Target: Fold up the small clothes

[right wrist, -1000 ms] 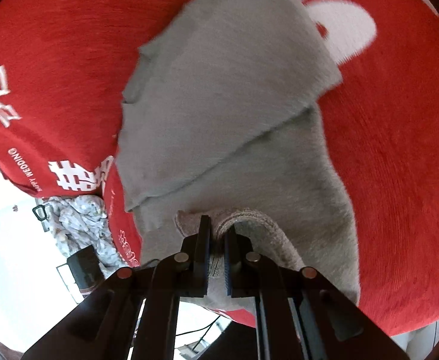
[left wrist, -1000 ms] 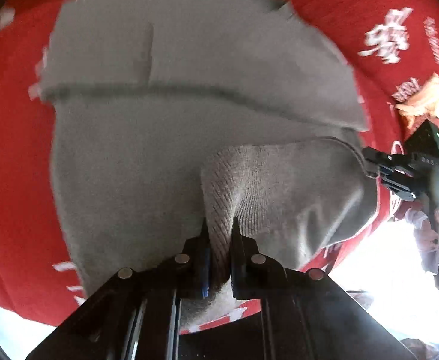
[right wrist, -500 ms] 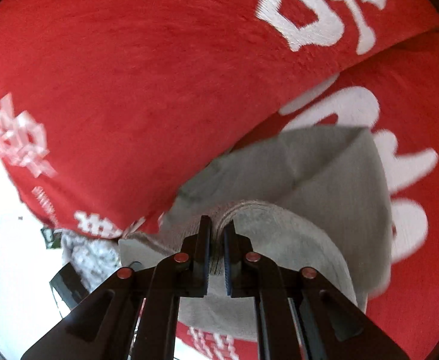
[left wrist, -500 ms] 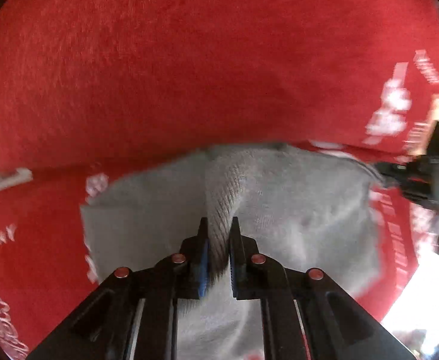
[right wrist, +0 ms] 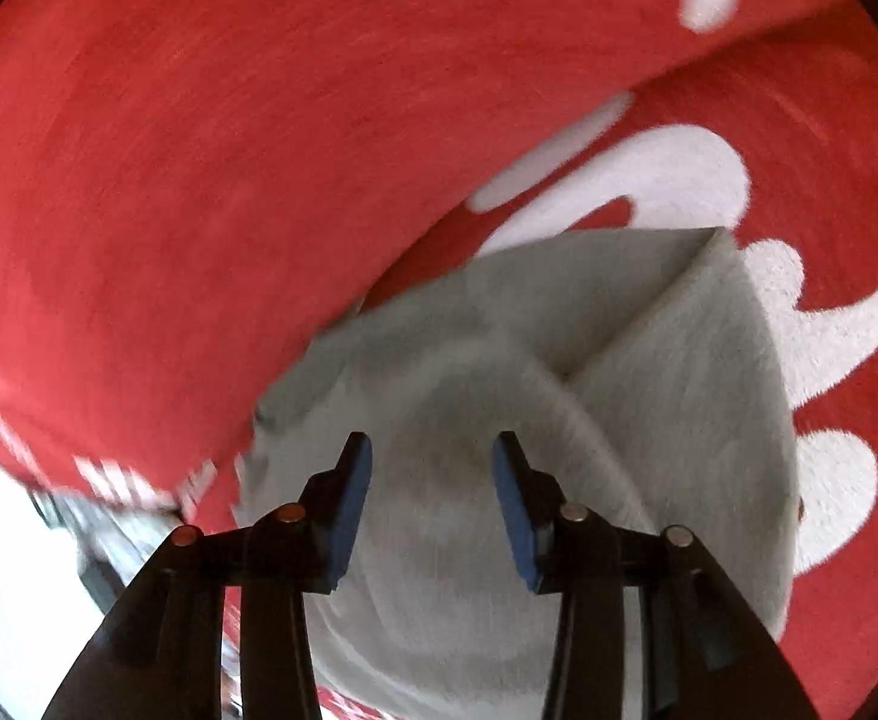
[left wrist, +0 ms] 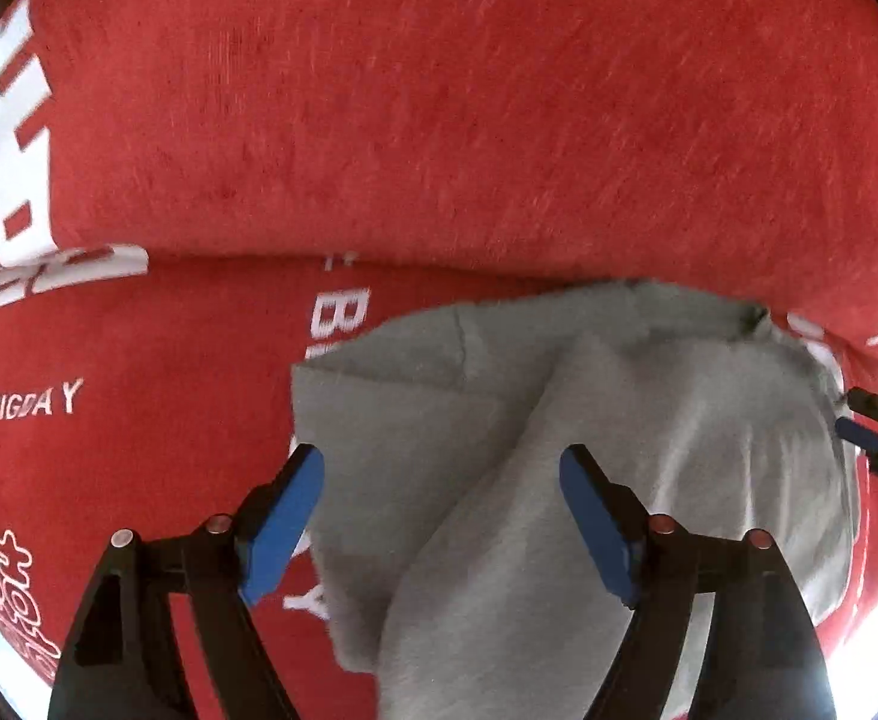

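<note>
A grey knit garment (left wrist: 649, 456) lies folded over itself on a red cloth with white lettering (left wrist: 439, 120). My left gripper (left wrist: 442, 462) hangs just above its near left part; the jaws are opening wide and the blue pads (left wrist: 283, 516) press on nothing, with loose grey fabric below the gap. In the right wrist view the same grey garment (right wrist: 649, 372) fills the lower middle. My right gripper (right wrist: 433, 450) is over its rounded fold, jaws opening, the pads apart from the cloth. The right gripper's tip (left wrist: 877, 438) shows at the garment's right edge in the left wrist view.
The red cloth rises in a big ridge (right wrist: 229, 180) behind the garment. A pale patterned item (right wrist: 115, 516) lies past the cloth's left edge in the right wrist view. Bright floor shows beyond the cloth's lower corners.
Both grippers carried the garment's near edge over onto itself toward the ridge, then let go: both were shut on grey fabric, and now their jaws stand apart with the fabric dropped.
</note>
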A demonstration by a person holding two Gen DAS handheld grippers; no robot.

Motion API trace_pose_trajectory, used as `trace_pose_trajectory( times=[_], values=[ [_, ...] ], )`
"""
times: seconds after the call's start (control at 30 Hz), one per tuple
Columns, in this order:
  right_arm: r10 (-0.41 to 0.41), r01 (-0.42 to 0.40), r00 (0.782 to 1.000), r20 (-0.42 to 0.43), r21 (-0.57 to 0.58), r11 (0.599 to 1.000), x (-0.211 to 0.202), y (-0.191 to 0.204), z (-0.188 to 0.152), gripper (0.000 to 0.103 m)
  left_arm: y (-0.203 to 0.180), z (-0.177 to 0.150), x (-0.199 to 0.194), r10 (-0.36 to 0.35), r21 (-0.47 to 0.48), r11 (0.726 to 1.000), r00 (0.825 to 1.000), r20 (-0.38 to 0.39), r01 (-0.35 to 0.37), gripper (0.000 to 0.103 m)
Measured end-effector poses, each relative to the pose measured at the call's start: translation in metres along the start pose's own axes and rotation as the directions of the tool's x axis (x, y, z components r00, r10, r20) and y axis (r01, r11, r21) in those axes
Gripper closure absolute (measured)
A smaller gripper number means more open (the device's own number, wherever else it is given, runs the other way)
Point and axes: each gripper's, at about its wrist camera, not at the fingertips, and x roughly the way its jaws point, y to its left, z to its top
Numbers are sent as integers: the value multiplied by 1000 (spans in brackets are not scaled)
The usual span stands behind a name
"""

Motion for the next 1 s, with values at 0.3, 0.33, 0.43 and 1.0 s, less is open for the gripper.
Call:
trace_pose_trajectory(
  times=[0.3, 0.33, 0.43, 1.0],
  values=[
    [-115, 106, 991, -61, -139, 985, 33, 15, -36, 58, -24, 3, 27, -146, 21, 989, 986, -83, 149, 93],
    [-114, 105, 992, -62, -140, 985, 34, 15, -36, 58, -38, 1, 21, -106, 73, 991, 993, -60, 111, 93],
    [-115, 104, 991, -67, -153, 983, 31, 8, -36, 60, -96, -21, -10, 21, 328, 943, 993, 118, -59, 93],
    [-79, 71, 995, -65, -115, 991, 26, 2, -36, 62, -138, -97, -74, -50, 497, 866, 981, 185, -49, 92]
  ],
)
